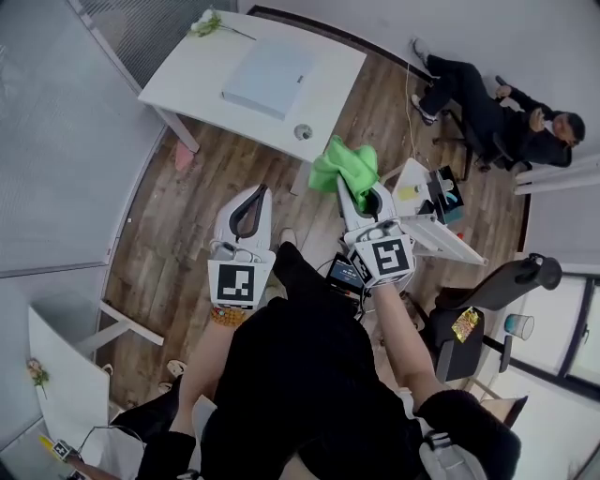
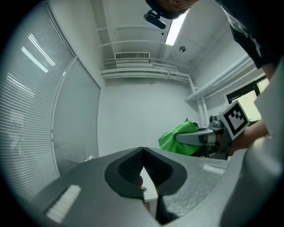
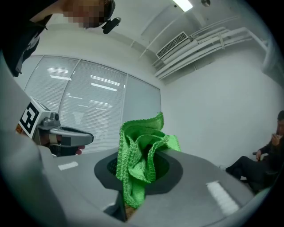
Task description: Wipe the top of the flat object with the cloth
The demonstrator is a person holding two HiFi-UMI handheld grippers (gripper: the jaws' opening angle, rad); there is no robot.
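The green cloth [image 1: 345, 167] was bunched up in the jaws of the right gripper [image 3: 140, 165], which were clamped on it; folds of it stood up above the jaw tips and a strip hung down between them. In the head view the cloth was held in the air over the wooden floor [image 1: 178, 234], just off the near edge of the white table [image 1: 183, 75] and not touching it. The flat object [image 1: 269, 78], a pale blue rectangular slab, lay on that table well apart from the cloth, toward the table's middle. A small round thing [image 1: 302, 132] sat near the table's near edge, and a sprig of white flowers [image 1: 208, 22] lay at its far corner. The left gripper [image 2: 142, 150] was held beside the right one, lower in the head view and over the floor, its jaws closed tip to tip with nothing between them. A person [image 1: 492, 112] in dark clothes sat on a chair off to the right, by the wall.
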